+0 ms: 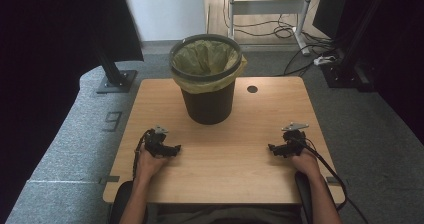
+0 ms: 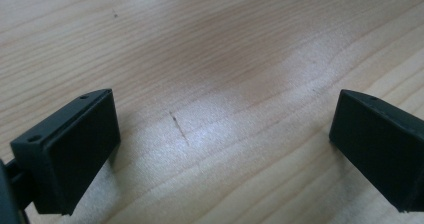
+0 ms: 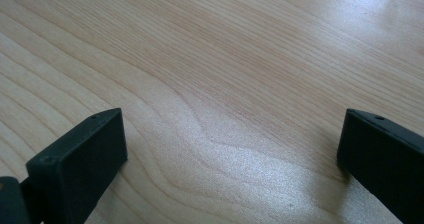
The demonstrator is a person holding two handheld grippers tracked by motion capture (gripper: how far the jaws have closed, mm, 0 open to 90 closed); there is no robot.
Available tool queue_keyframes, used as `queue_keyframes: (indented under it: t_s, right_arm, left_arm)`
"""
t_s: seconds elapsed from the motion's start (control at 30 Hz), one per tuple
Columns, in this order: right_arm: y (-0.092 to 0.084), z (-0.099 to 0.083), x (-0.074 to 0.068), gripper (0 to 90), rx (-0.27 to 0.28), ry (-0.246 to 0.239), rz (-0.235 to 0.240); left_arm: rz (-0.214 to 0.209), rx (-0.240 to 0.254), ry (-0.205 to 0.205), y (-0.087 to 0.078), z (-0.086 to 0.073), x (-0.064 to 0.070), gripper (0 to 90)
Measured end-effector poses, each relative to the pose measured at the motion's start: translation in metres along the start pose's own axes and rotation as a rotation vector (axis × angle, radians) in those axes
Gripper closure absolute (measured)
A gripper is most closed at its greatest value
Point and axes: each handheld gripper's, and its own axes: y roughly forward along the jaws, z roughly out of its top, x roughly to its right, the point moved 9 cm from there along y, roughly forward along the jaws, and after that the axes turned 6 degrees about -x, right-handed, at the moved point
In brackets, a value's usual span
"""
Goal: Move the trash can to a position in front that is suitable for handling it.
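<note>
A black waste bin (image 1: 208, 104) lined with a yellow-green bag (image 1: 206, 59) stands at the back middle of the wooden table (image 1: 225, 169). My left gripper (image 1: 174, 149) rests low on the table at the front left, its jaws pointing right. My right gripper (image 1: 273, 148) rests at the front right, its jaws pointing left. In the left gripper view the left gripper (image 2: 225, 144) is open over bare wood with a small dark scratch (image 2: 179, 128). In the right gripper view the right gripper (image 3: 232, 156) is open too, with only wood grain between its jaws.
A round cable hole (image 1: 252, 89) lies in the table behind the bin's right side. Grey carpet (image 1: 75, 144) surrounds the table. A black stand base (image 1: 116, 81) sits at the back left, and a desk frame with cables (image 1: 280, 29) and a power strip (image 1: 325, 60) lie beyond.
</note>
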Motion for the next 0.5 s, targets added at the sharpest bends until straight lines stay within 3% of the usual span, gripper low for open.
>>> queue_keyframes:
  t_s: [0.13, 0.27, 0.5]
  right_arm:
    - [-0.0003, -0.0003, -0.0009, 0.0, 0.0, 0.005, -0.003]
    - [-0.0003, -0.0004, -0.001, 0.0, 0.0, 0.006, -0.003]
    - [0.0, 0.0, -0.0011, 0.0, -0.002, -0.006, 0.008]
  left_arm:
    - [0.007, 0.0, -0.01, 0.0003, 0.0006, -0.0005, 0.0]
    - [0.03, 0.001, -0.045, 0.0015, 0.0024, 0.0001, 0.0]
    - [0.026, -0.016, -0.041, 0.0009, 0.0021, 0.0011, 0.0]
